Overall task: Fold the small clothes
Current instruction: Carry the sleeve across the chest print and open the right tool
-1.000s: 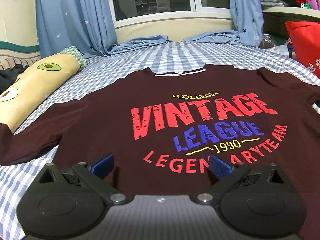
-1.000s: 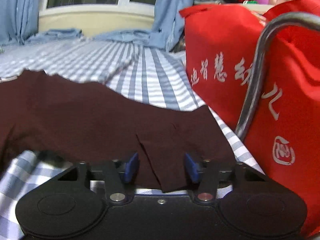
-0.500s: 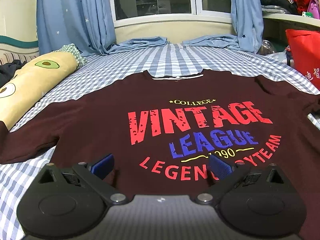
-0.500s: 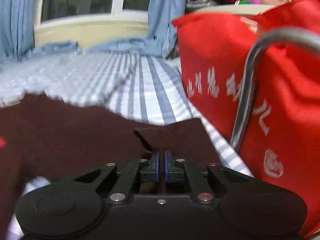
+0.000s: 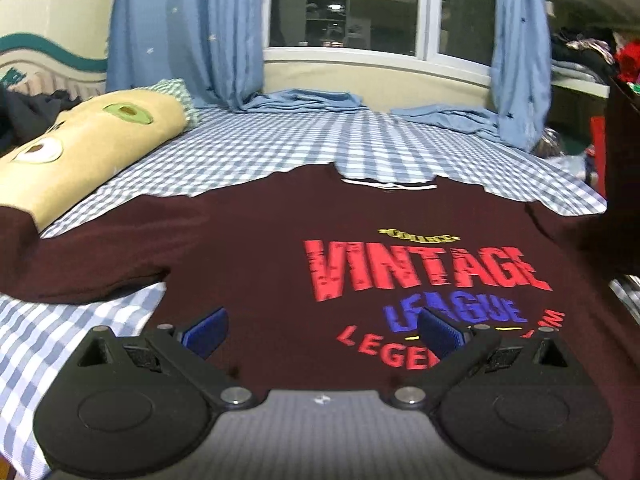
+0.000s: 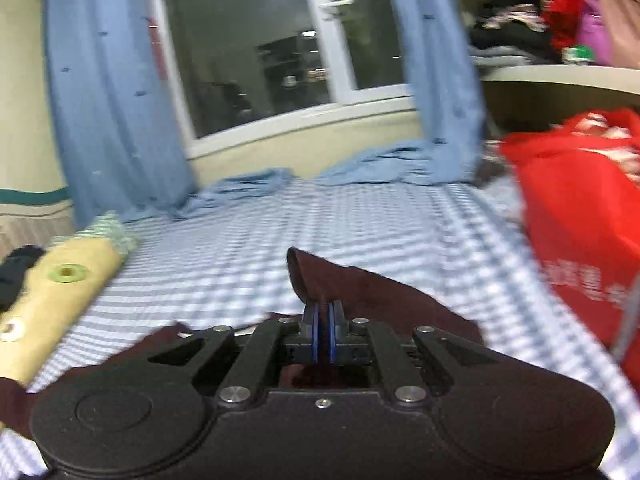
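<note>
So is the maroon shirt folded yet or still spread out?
Mostly spread: the maroon shirt lies flat on the bed; only one sleeve is lifted.

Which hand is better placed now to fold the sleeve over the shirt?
Right. The right gripper is shut on the maroon sleeve and holds it above the bed. The left gripper is open over the shirt, holding nothing.

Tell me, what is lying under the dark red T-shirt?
Under the maroon T-shirt lies the blue-and-white checked bedsheet, visible all around it. Whatever lies directly beneath its body is covered.
</note>
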Available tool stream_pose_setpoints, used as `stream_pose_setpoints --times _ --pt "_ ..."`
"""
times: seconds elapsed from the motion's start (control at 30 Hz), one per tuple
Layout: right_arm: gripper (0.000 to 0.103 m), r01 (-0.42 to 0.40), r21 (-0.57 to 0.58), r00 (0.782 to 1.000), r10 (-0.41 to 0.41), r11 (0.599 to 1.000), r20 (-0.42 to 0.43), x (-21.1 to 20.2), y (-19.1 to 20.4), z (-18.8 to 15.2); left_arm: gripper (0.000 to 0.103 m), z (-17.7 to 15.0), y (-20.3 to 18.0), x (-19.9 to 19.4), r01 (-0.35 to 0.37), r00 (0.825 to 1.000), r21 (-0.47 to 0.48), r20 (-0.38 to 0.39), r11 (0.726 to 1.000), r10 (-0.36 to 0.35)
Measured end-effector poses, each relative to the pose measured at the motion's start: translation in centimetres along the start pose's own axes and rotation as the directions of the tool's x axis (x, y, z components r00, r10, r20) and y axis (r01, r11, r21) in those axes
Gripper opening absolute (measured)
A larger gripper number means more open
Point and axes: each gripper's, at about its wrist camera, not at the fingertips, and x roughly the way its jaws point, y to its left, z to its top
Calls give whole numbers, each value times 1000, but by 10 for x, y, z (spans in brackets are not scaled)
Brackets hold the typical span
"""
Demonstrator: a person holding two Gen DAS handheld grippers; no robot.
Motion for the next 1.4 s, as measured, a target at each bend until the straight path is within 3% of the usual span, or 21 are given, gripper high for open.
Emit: stream_pose_setpoints --times 0.23,0.53,0.8,0.97,1.03,1.23,1.3,1.4 --pt "4 -184 -65 981 179 981 -78 47 108 -8 102 -10 46 1 -43 999 -55 -24 998 41" --pt "4 -237 -110 945 203 965 -256 128 187 -90 102 -20 85 0 -112 993 -67 -35 991 110" --pt "6 -238 -153 923 174 959 -343 157 206 -156 102 -15 89 -4 -138 990 -65 -27 988 137" --pt "23 -284 -147 913 220 947 -345 149 198 -172 102 -8 81 -3 -152 988 -59 -19 987 151" --pt "49 -316 -163 911 251 935 -327 137 192 -169 102 -5 77 -1 -148 989 -61 -15 987 147" --pt "91 -281 -267 943 214 922 -253 94 155 -154 102 6 53 9 -86 996 -51 10 995 87" --pt "101 -255 -290 953 189 922 -235 79 135 -152 102 12 41 15 -63 998 -36 13 997 64" --pt "102 -197 -327 968 131 924 -214 60 101 -155 102 20 20 29 -48 999 2 18 999 48"
